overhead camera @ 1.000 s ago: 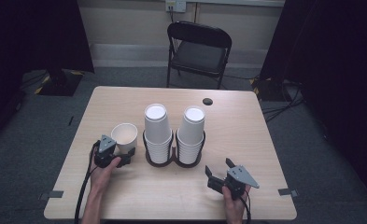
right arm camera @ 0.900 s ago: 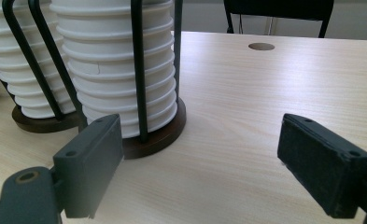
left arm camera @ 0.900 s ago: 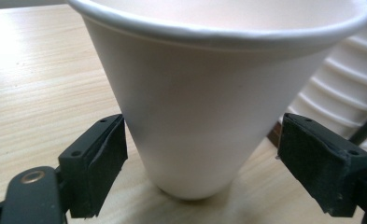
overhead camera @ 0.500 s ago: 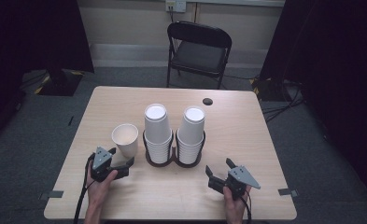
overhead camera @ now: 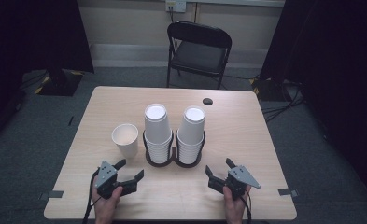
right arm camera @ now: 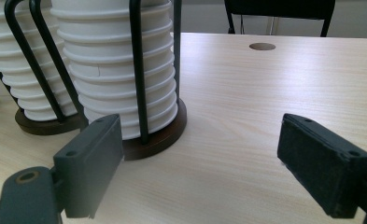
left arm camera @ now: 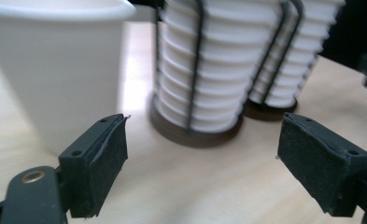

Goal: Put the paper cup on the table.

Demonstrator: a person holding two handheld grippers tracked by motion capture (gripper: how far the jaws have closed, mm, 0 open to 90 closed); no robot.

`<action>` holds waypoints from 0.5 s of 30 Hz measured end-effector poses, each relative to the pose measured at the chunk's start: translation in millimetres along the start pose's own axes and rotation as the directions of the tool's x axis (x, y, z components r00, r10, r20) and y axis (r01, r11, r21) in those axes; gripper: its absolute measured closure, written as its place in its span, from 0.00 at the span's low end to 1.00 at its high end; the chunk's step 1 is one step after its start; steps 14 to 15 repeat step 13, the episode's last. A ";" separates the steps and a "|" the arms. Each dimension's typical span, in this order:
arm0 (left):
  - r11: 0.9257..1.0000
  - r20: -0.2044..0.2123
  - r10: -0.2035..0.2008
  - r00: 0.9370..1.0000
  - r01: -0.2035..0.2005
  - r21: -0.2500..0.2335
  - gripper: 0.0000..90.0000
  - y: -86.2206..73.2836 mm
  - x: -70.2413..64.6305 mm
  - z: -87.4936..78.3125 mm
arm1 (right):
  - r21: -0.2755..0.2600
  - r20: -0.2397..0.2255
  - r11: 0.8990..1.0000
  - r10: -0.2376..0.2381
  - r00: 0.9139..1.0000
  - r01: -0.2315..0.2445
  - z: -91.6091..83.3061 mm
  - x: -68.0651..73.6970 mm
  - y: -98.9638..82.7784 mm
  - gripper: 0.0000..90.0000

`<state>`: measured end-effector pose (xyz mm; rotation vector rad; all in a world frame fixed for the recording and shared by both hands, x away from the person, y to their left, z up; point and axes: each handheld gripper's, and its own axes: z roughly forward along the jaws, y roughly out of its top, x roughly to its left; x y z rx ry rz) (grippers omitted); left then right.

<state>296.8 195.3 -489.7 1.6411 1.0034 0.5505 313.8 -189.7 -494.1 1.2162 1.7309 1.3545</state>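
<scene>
On the pale wooden surface [overhead camera: 246,140] a single white paper cup [overhead camera: 125,139] stands upright with its mouth up, just left of two tall stacks of white paper cups, the left stack [overhead camera: 158,133] and the right stack [overhead camera: 191,135], each set upside down inside a dark wire holder with a round brown base [overhead camera: 172,161]. The lone cup sits close beside the left stack, though from above I cannot quite tell whether they touch. The left hand-held gripper [overhead camera: 129,170] lies low near the front edge, in front of the lone cup and apart from it, its jaws spread with nothing between them; in the left gripper view the black pads [left arm camera: 107,161] frame bare wood, with the cup's wall rising at the upper left and the holder's base ahead. The right hand-held gripper [overhead camera: 217,167] rests near the front right of the surface, jaws likewise apart and empty, aimed towards the right stack. A small dark round hole [overhead camera: 208,101] marks the far side of the surface, and a black folding chair [overhead camera: 197,51] stands beyond it.
</scene>
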 end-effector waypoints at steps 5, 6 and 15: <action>0.999 0.021 0.052 0.998 -0.052 -0.010 0.17 -5.2 -15.2 9.1 | -0.007 -0.002 1.000 0.008 1.000 -0.008 -0.6 -0.5 -0.3 0.16; 0.997 0.015 0.075 0.997 -0.075 -0.015 0.17 -5.0 -16.6 9.8 | -0.006 -0.001 1.000 0.007 1.000 -0.007 -0.3 -0.8 -0.3 0.16; 0.993 0.006 0.113 0.994 -0.112 -0.042 0.17 -5.4 -21.6 11.8 | 0.072 0.010 0.997 0.038 0.999 -0.039 6.6 -2.9 2.4 0.17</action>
